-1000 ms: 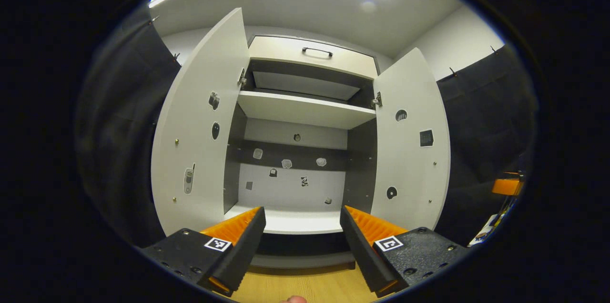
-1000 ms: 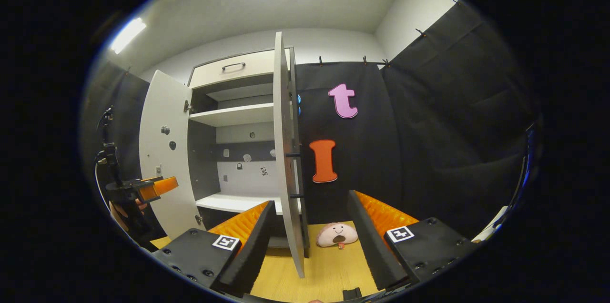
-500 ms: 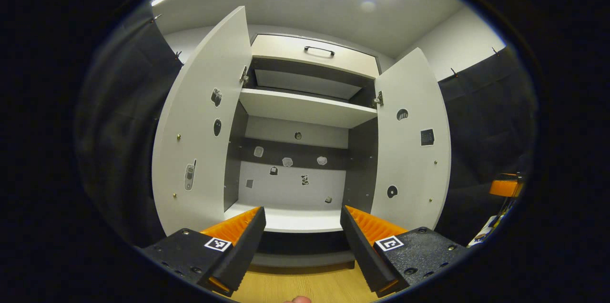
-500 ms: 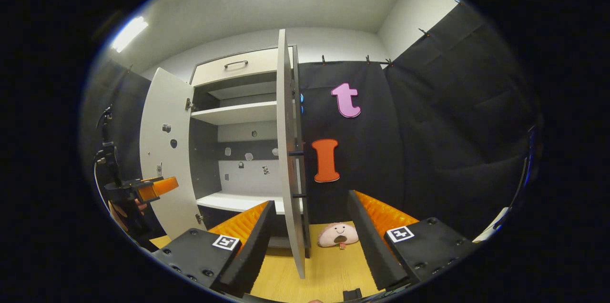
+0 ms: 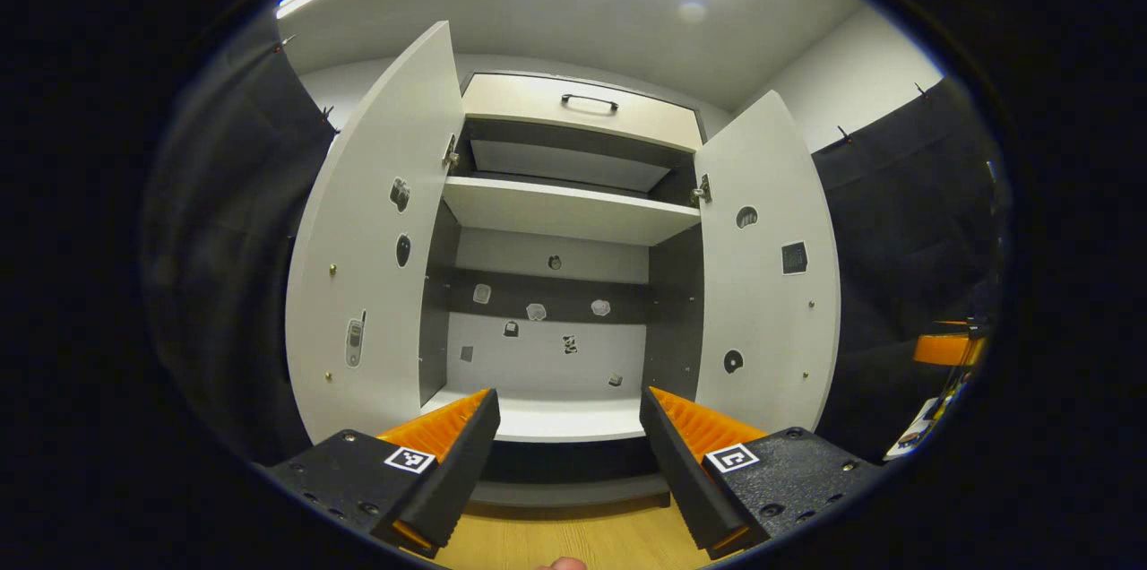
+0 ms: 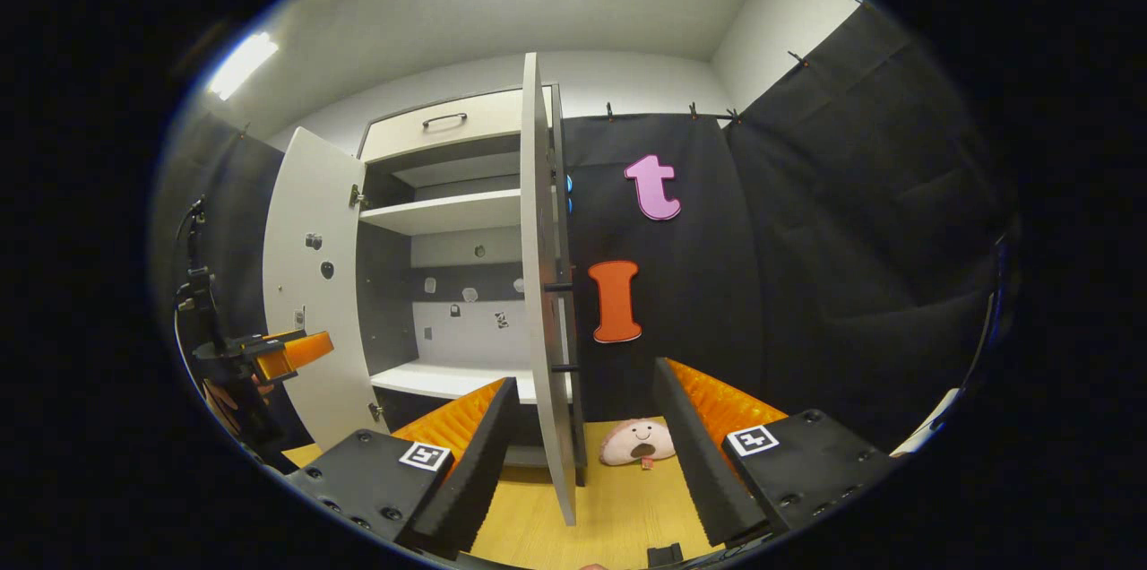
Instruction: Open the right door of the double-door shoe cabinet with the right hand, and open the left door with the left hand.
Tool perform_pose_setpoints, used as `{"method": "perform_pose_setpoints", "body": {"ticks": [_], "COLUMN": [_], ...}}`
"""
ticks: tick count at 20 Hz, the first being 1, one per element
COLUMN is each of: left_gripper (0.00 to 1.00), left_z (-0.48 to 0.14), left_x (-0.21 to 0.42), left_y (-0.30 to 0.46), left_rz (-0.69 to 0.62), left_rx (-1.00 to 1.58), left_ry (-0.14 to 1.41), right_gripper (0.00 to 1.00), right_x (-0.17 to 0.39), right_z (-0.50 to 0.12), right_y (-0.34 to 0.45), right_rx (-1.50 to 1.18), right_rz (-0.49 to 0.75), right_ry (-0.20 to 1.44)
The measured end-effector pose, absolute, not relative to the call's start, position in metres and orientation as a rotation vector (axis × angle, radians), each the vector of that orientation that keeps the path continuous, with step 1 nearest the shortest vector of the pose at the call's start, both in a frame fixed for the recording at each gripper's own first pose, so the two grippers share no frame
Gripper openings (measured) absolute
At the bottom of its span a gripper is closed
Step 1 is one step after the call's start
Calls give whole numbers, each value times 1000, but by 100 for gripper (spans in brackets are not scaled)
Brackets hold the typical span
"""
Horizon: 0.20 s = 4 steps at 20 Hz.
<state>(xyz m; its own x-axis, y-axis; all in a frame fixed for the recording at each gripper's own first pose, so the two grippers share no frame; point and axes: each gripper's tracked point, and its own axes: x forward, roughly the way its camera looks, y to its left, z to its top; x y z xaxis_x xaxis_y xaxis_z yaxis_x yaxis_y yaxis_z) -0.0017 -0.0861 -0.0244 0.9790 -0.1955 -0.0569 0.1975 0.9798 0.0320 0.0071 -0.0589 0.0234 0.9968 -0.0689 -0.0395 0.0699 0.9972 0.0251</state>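
Little has shifted since the earlier frames: in the left gripper view the shoe cabinet (image 5: pixel 560 283) sits a touch further left and lower in the picture, and in the right gripper view the right door's edge (image 6: pixel 542 283) has crept slightly rightward, which suggests small drifts of the hands rather than any fresh swing of a door. Both doors stand wide open now — the left door (image 5: pixel 372 247) and the right door (image 5: pixel 771 265) flare outward on either side of the bare shelves, so the task looks finished, with nothing left but perhaps to draw the hands away. Left claw (image 5: pixel 569 427) has its fingers spread apart and holds nothing, hanging in front of the cabinet's lower shelf, well clear of either door. Right claw (image 6: pixel 582 427) is likewise spread and empty; the right door's edge shows between its fingers but farther off, not touched as far as I can tell. In the right gripper view the other claw (image 6: pixel 278 355) appears at the far left beside the left door, with a hand behind it that is too dark to make out. A small plush toy (image 6: pixel 638 443) lies on the wooden floor (image 6: pixel 618 507) past the right door, partly cut off by a finger. Small stickers dot the doors and back panel — too small to identify.
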Motion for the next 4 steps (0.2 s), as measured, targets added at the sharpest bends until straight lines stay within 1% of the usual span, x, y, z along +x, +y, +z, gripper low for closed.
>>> {"method": "perform_pose_setpoints", "body": {"ticks": [4], "left_gripper": [94], "left_z": [-29], "left_x": [-1], "left_y": [-88], "left_rz": [-203], "left_rx": [29], "left_ry": [67], "right_gripper": [97], "right_x": [8], "right_z": [24], "right_y": [-59], "right_rx": [21], "right_rz": [-72], "right_ry": [40]}}
